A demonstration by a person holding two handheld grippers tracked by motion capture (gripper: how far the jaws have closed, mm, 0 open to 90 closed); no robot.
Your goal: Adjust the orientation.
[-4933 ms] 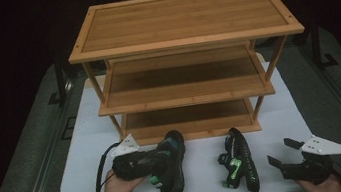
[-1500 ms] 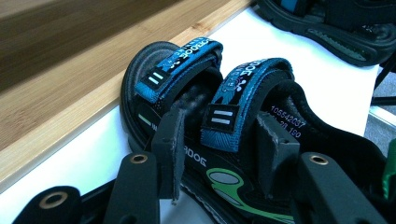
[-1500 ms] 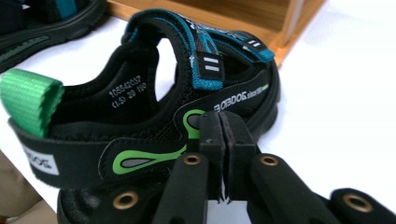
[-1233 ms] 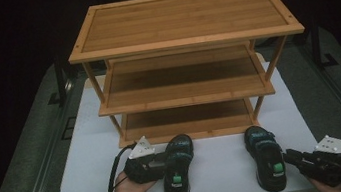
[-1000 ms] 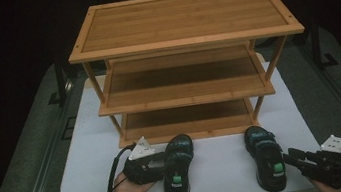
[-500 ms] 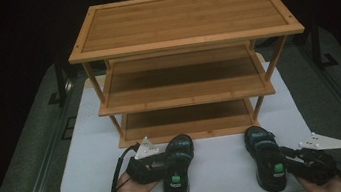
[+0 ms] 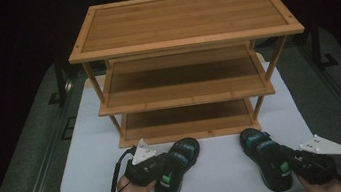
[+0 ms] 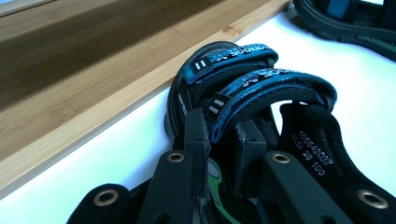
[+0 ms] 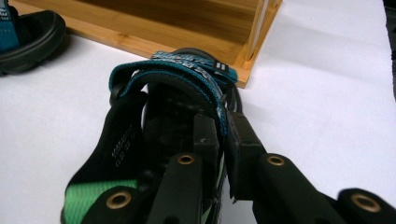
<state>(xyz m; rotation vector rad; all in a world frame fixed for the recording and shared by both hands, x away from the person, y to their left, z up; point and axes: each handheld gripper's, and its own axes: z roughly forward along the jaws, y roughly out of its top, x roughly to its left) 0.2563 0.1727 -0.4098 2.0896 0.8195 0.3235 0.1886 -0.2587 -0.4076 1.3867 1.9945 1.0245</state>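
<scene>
While both of my hands rest at the near edge of the white desk (image 7: 92,162), each pair of tongs grips one black sandal. My left tongs (image 7: 156,171) are clenched on the strap side of the left sandal (image 7: 177,165); in the left gripper view the jaws pinch the edge of its nearer blue strap (image 8: 271,88). This sandal lies near the middle-left of the desk, toe toward the three-tier bamboo rack (image 7: 184,48), just beside the rack's bottom board (image 8: 93,107). My right tongs (image 7: 299,163) are clenched on the right sandal (image 7: 265,156); in the right gripper view the jaws close on the edge of its blue strap (image 9: 177,70) beside the green insole (image 9: 88,193). That sandal sits near-right, toe close to the rack's right front leg (image 9: 261,25). The two sandals lie well apart.
</scene>
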